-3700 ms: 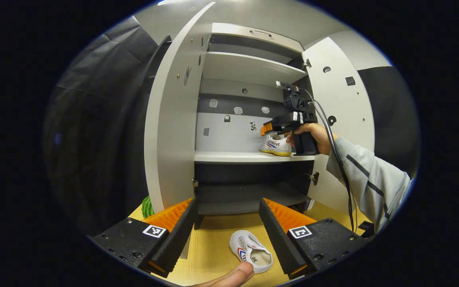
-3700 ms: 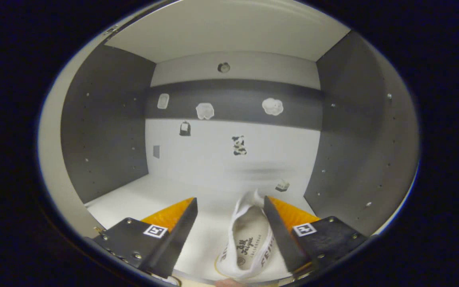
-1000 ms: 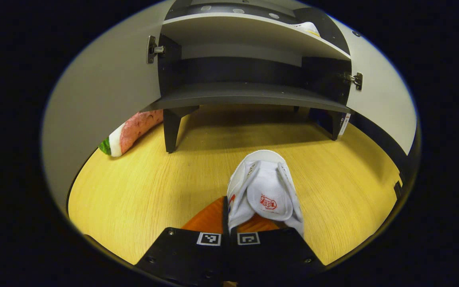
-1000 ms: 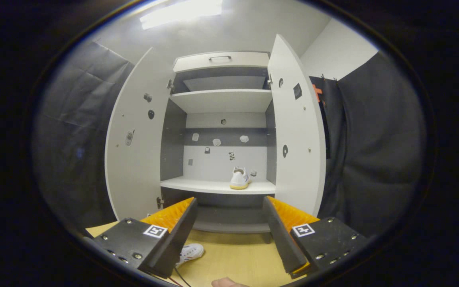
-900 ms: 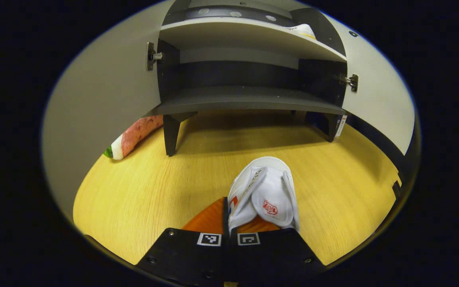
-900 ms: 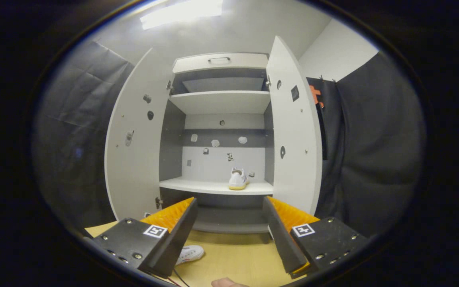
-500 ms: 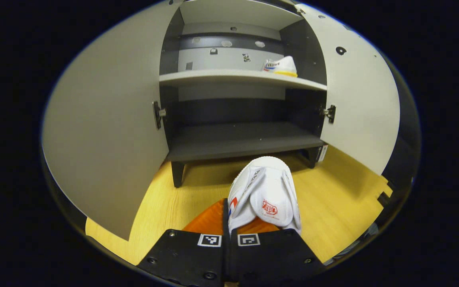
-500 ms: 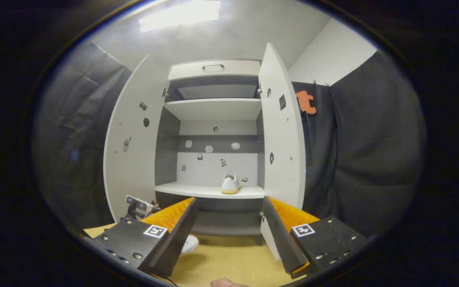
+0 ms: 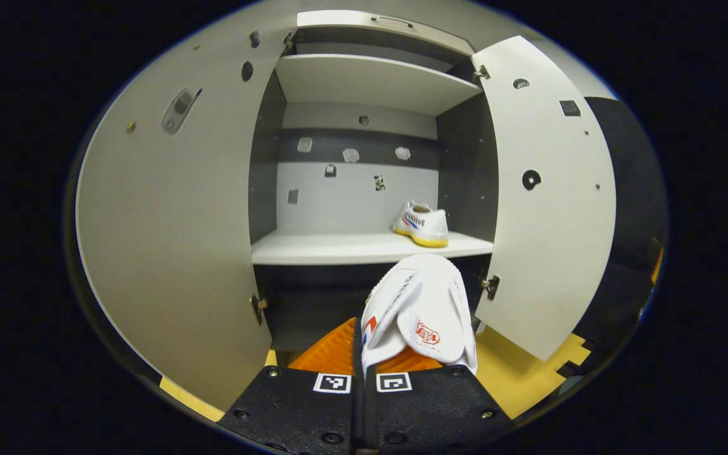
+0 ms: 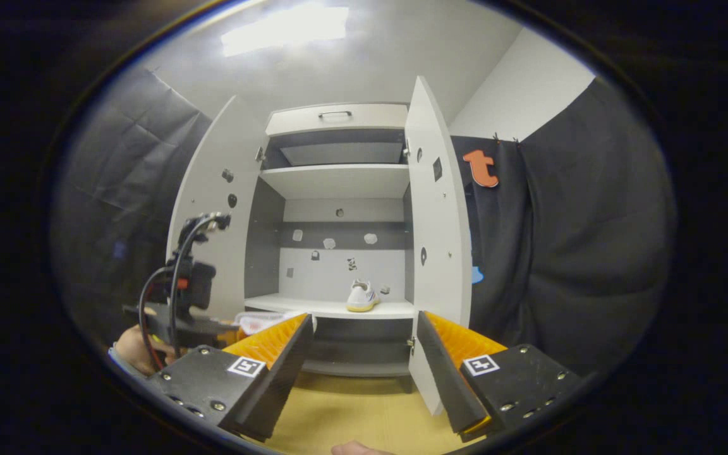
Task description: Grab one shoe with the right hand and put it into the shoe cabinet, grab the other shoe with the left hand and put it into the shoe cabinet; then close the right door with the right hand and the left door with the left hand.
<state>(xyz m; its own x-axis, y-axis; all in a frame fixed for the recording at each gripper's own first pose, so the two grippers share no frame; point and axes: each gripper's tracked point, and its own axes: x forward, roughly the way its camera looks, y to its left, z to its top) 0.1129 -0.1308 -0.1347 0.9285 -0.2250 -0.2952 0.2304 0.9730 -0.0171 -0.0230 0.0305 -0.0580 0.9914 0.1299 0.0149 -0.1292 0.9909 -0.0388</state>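
In the left gripper view, the left claw [image 9: 364, 370] is seen at the bottom with its two fingers drawn almost together, and a white shoe [image 9: 419, 313] is gripped between them by its heel end. The shoe is held off the yellow wooden surface [image 9: 515, 379], with its toe pointed toward the shoe cabinet [image 9: 364, 82] and raised to about the level of the white middle shelf [image 9: 339, 248]. Beyond it, the cabinet is found with both doors swung wide: the left door [image 9: 168, 253] fills the near left side, and the right door [image 9: 550, 189] stands open at the right. On the middle shelf, near its right end and close to the dark side wall, the other shoe [image 9: 422, 224] is set, white with a yellow sole. Small stickers are seen on the back wall above it.

In the right gripper view, the right claw [image 10: 364, 360] is held with its fingers well apart and nothing between them, above the surface [image 10: 351, 414] in front of the cabinet [image 10: 339, 120]. To its left, the left claw [image 10: 237, 328] is seen farther off, held by a hand [image 10: 130, 347], with a bit of the held shoe [image 10: 263, 320] showing at its tip. Deeper in, the shelved shoe [image 10: 360, 296] is seen on the middle shelf [image 10: 313, 307], beside the edge of the open right door [image 10: 440, 253].
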